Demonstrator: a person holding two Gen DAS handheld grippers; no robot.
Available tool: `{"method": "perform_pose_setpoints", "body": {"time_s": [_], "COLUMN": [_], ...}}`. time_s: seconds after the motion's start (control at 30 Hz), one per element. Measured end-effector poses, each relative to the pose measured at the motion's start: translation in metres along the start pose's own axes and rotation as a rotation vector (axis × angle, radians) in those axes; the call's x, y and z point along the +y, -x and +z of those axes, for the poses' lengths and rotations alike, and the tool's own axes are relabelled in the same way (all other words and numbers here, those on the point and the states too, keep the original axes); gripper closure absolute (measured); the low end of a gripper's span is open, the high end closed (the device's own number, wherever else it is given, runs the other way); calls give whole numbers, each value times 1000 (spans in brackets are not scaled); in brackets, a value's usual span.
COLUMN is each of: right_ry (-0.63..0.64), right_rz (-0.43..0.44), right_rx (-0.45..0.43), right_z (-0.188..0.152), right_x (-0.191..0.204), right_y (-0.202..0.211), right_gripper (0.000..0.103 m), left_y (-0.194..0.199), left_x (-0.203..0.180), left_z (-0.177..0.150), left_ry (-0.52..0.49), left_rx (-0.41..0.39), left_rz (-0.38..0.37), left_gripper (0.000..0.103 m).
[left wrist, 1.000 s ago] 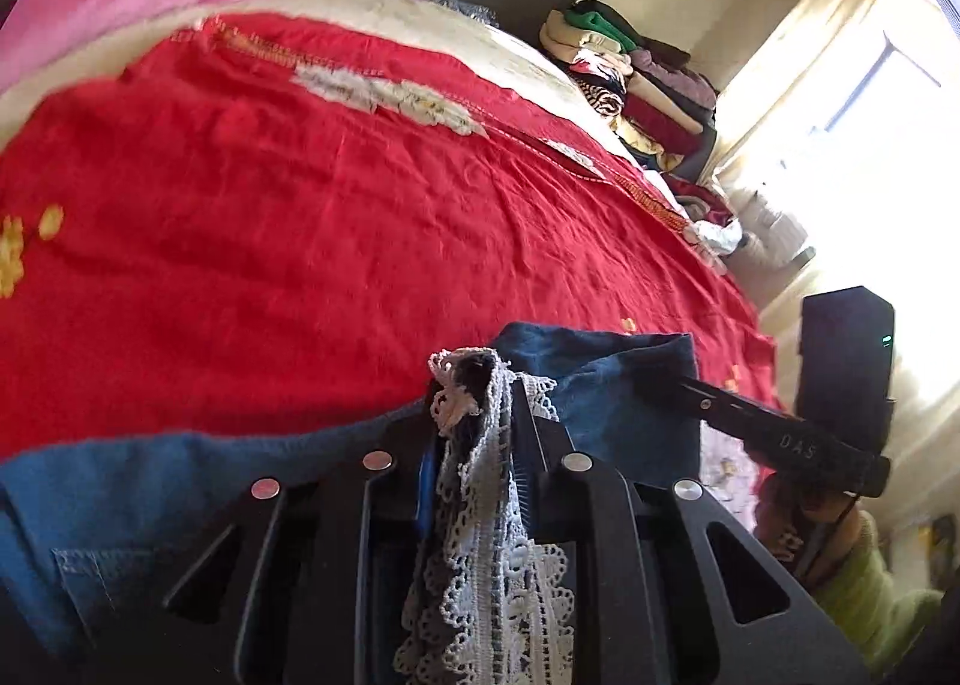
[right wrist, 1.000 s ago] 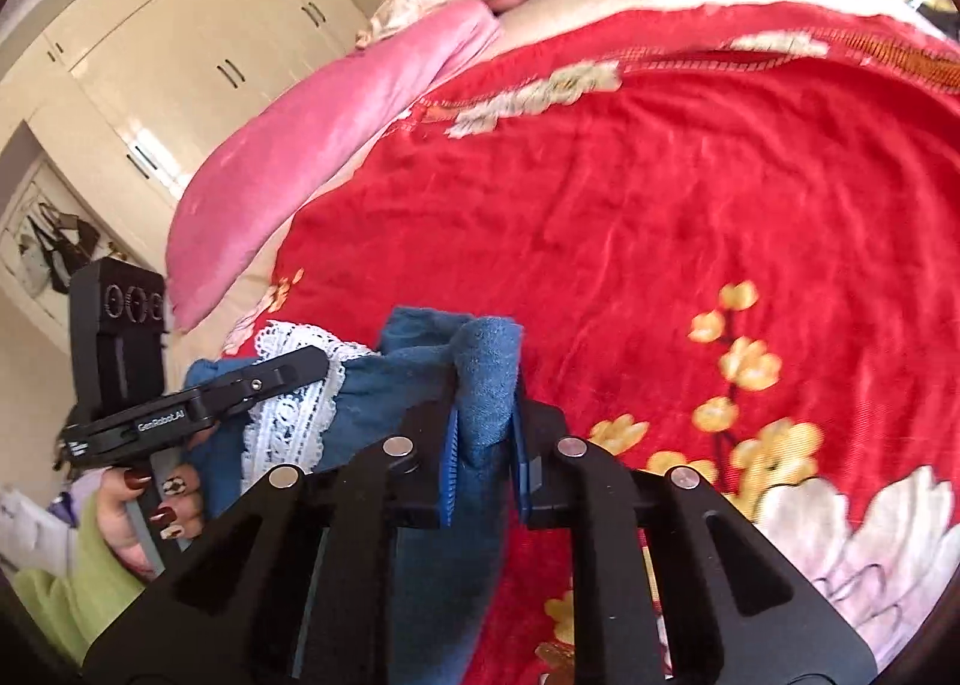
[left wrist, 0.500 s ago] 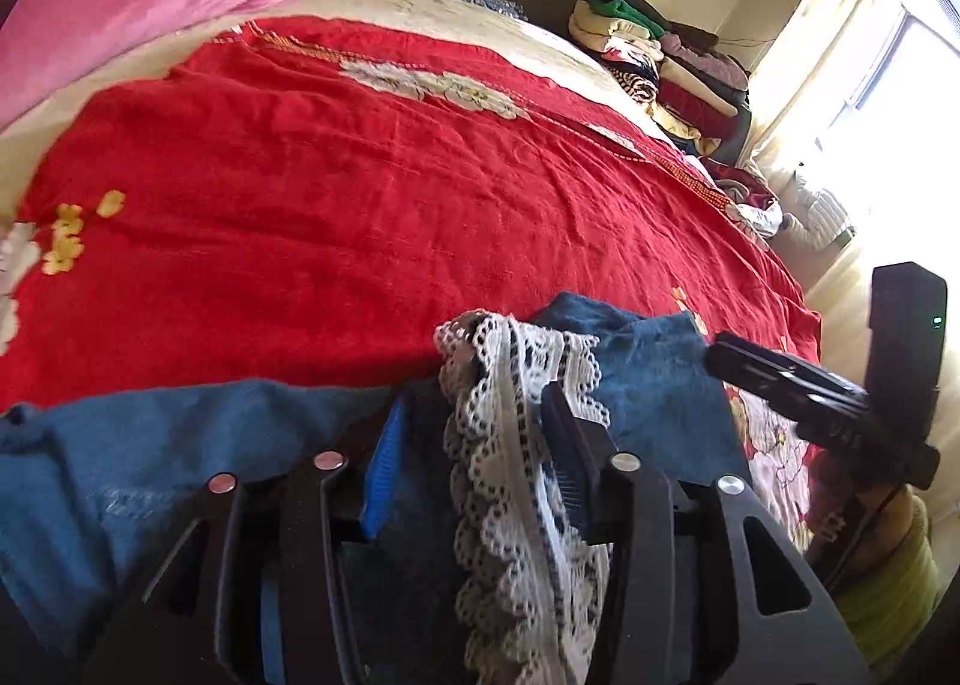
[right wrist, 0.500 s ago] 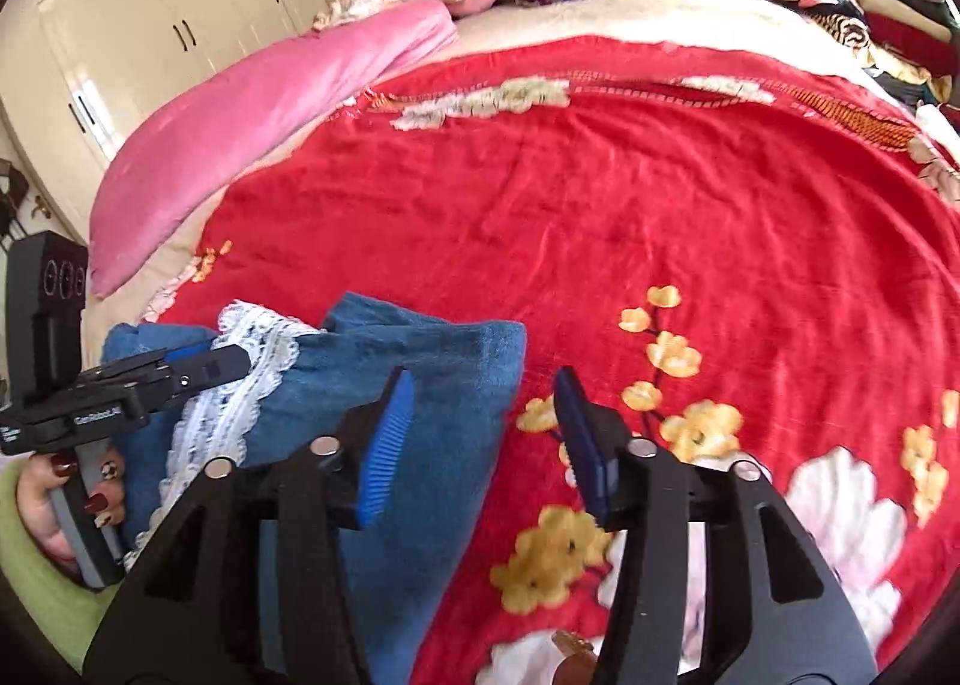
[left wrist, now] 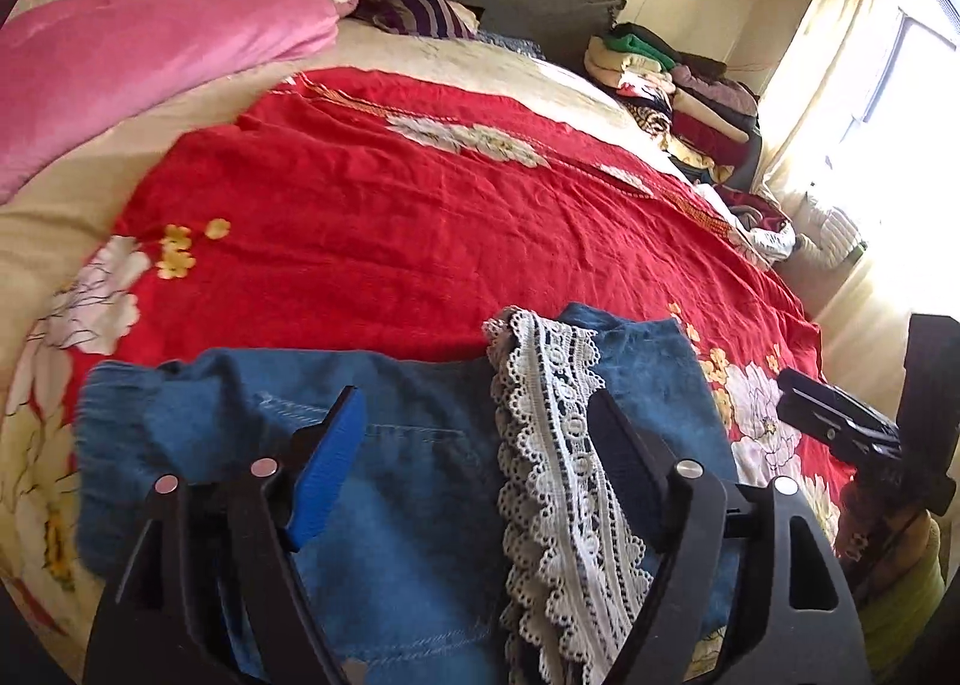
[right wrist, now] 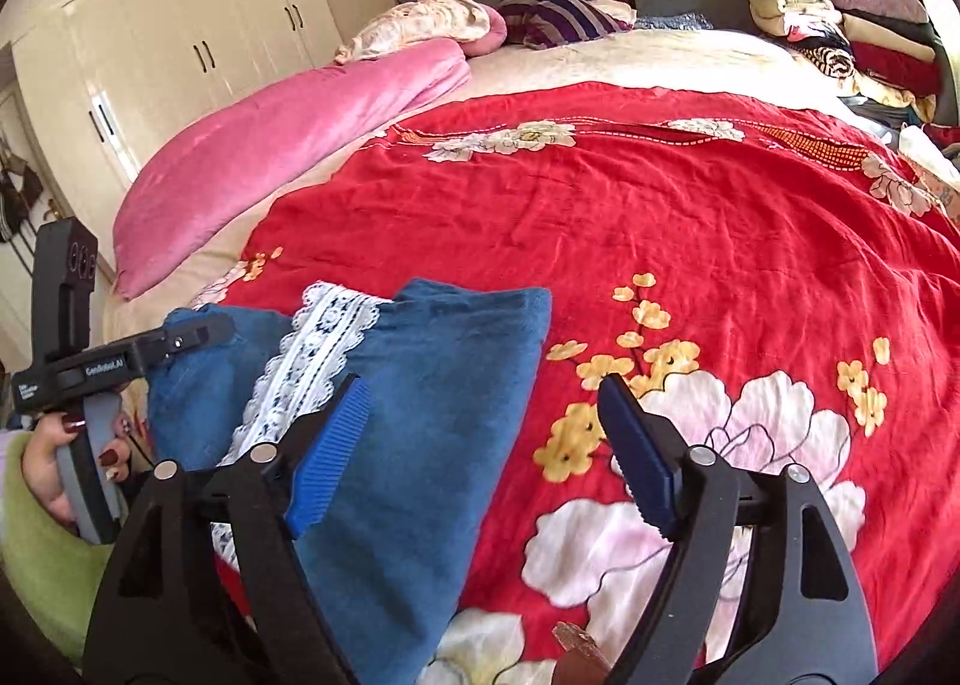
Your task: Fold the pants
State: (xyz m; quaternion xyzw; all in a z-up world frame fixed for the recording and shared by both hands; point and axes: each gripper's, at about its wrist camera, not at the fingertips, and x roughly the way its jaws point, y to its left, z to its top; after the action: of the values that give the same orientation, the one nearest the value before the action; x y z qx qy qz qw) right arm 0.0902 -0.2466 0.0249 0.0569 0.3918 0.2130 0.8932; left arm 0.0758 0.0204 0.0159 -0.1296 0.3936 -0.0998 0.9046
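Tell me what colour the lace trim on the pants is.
The lace trim is white, on blue denim pants; the left wrist view shows it best.

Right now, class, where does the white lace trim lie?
In the left wrist view the white lace trim runs across the folded blue denim pants on the red floral bedspread, between the fingers of the opening left gripper.

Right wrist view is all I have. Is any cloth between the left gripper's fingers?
Observer: The lace trim lies between them, but the left gripper isn't pinching it; its jaws are opening.
Operator: What's under it?
Observer: The jeans, with a back pocket seam showing, flat on the red bedspread.
Operator: Anything past my right edge?
Observer: A bright window with a curtain.
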Motion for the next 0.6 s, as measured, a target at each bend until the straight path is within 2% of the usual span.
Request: {"method": "perform_pose_setpoints", "body": {"time_s": [0.2,0.33,0.6], "right_ry": [18,29,50], "right_rz": [-15,-13,-13], "right_rx": [-17,-14,40], "right_z": [-3,-10,-40], "right_x": [10,14,21], "right_y": [14,22,23], "right_gripper": [22,21,20], "left_y": [25,38,46], "left_x": [0,-6,-20], "left_z": [-5,-15,-51], "left_ry": [-7,-36,-55], "left_rx": [-21,-15,44], "left_rz": [7,11,-34], "left_gripper": [23,23,23]}}
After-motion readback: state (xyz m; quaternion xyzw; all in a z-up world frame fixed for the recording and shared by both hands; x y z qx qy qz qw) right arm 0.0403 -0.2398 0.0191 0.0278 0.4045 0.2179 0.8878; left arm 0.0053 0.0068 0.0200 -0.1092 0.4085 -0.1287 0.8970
